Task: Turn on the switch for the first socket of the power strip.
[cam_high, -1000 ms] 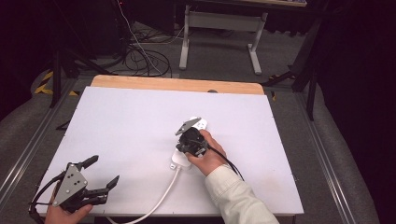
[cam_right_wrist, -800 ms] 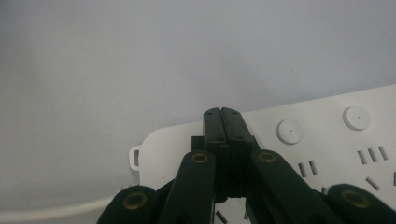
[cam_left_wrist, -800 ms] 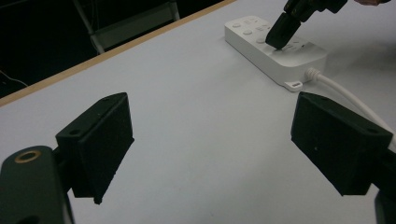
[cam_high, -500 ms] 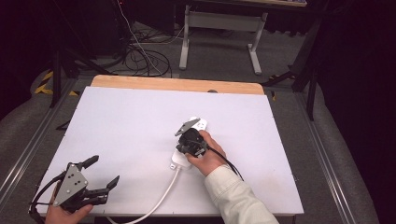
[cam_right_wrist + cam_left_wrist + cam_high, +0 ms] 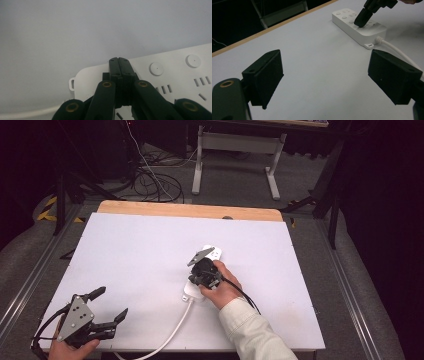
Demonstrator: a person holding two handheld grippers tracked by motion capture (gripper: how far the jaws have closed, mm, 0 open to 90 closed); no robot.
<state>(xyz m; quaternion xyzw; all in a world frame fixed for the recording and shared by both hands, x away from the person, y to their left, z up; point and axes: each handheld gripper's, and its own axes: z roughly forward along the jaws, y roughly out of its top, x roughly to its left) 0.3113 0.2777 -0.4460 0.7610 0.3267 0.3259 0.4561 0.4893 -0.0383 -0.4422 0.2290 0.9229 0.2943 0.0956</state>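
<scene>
Power strip (image 5: 210,265) under closed right tool (image 5: 118,60), apparently touching.

A lab or studio space, by the look of it — dark all around, black drapes closing in on the right, grey carpet underfoot. A white-topped table (image 5: 150,255) with a bare wooden far edge sits in the middle like a test bench. Behind it, loose black cables (image 5: 150,182) coil across the floor, and the metal legs of a height-adjustable desk (image 5: 235,150) stand further back. Yellow-and-black hazard tape (image 5: 50,205) marks the floor at the left — a working recording setup, no home.
</scene>
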